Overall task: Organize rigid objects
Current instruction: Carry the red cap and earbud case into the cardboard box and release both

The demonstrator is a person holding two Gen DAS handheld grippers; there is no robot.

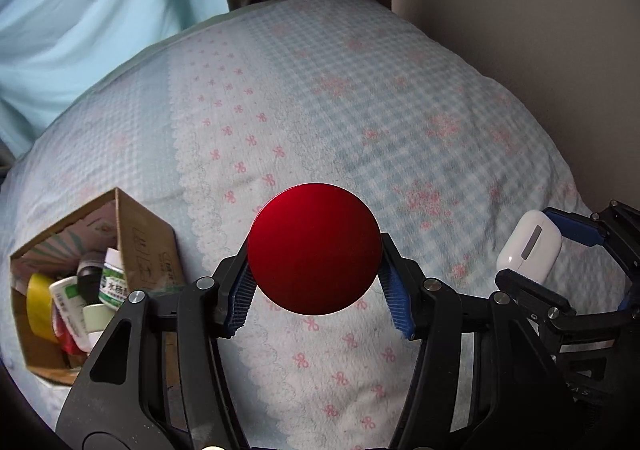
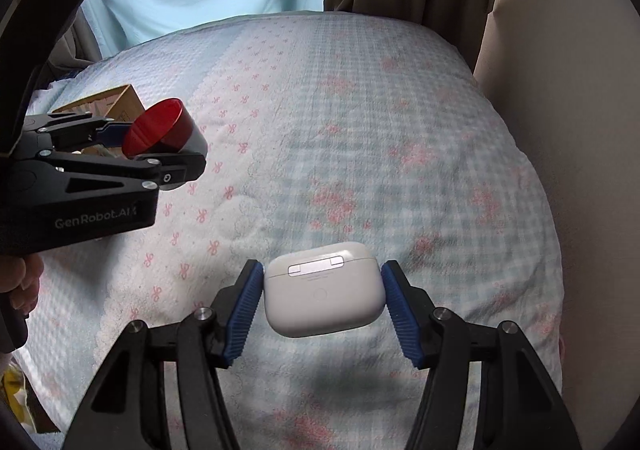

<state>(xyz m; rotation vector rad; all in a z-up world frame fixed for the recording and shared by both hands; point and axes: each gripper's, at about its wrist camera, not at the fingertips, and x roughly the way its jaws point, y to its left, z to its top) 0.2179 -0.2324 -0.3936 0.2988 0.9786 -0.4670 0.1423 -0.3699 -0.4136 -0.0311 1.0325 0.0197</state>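
Both tongs loaded, cardboard box [image 1: 96,282] off to the left

Taking the box as the landmark: the left tongs [image 1: 314,278] sit just right of it, blue pads pinched on the round sides of a red-lidded tin [image 1: 314,254], held clear above the bed [image 1: 320,109]. The right tongs [image 2: 323,290] are further right again, well apart from the box, closed across the short ends of a white earbud case [image 2: 323,288] whose long axis runs pad to pad, also lifted off the bed. So the left hand is clearly nearer the box, which is open-topped and already packed with bottles and a tape roll. My guess: the tin goes in first, sliding left and down, and the free space looks tight.
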